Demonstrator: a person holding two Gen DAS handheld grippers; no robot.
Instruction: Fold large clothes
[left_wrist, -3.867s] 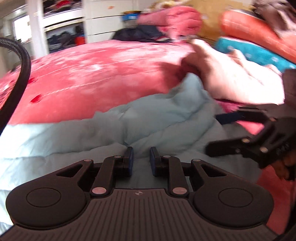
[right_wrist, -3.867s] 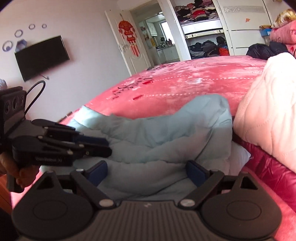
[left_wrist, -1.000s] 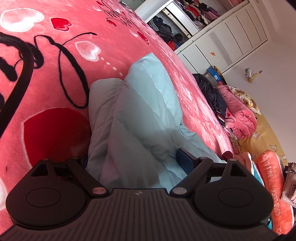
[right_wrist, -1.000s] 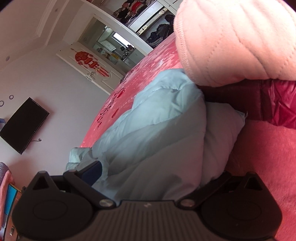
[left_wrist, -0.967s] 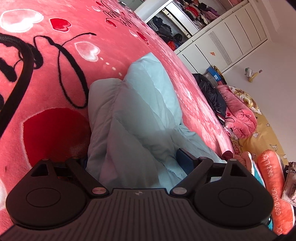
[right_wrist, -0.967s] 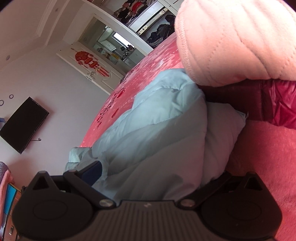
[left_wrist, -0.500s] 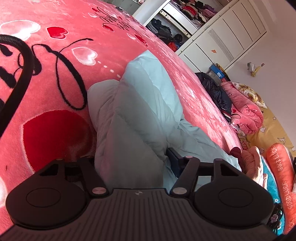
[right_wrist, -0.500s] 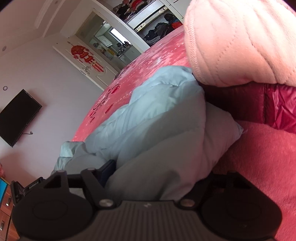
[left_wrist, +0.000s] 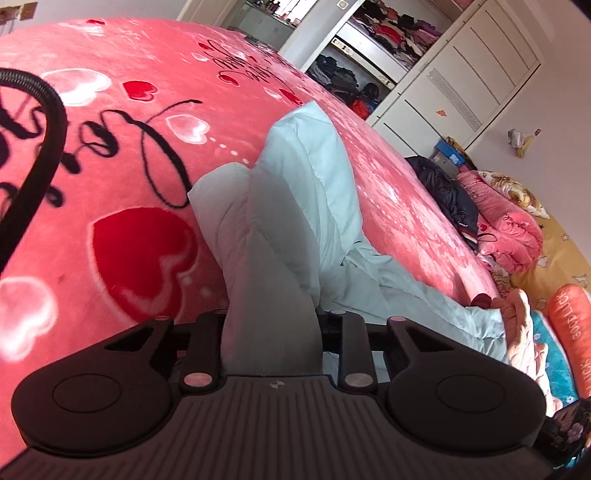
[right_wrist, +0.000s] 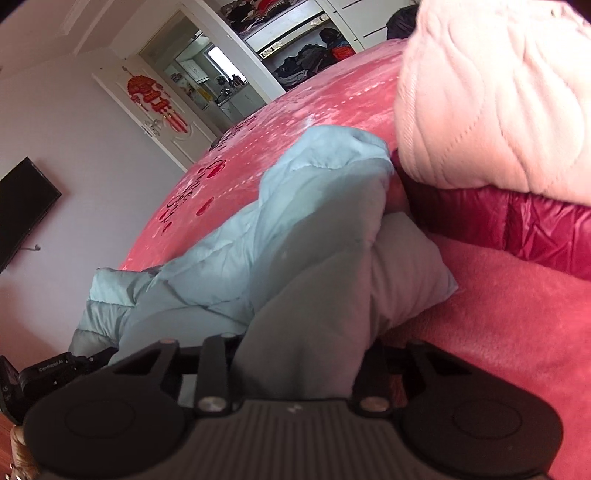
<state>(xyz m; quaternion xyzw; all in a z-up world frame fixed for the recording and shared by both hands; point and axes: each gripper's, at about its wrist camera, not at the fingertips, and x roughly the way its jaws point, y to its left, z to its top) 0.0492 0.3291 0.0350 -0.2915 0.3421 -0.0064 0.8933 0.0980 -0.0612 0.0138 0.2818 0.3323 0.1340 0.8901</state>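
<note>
A puffy light blue jacket lies crumpled on a red blanket with hearts. In the left wrist view, my left gripper has a thick fold of the jacket's hem end between its closing jaws, and the cloth fills the gap. In the right wrist view, the same jacket bulges out of my right gripper, whose jaws are also closing on a bunched fold. Both sets of fingertips are hidden by cloth. The left gripper's body shows at the lower left of the right wrist view.
A pale pink quilted garment rests on a dark red down jacket right beside the blue one. A black cable crosses the left edge. A dark coat, a pink quilt and an orange pillow lie towards the wardrobe.
Both grippers have gone from wide open around the jacket to clamped on its folds. Both have lifted slightly, and the cloth now bunches up between the fingers.
</note>
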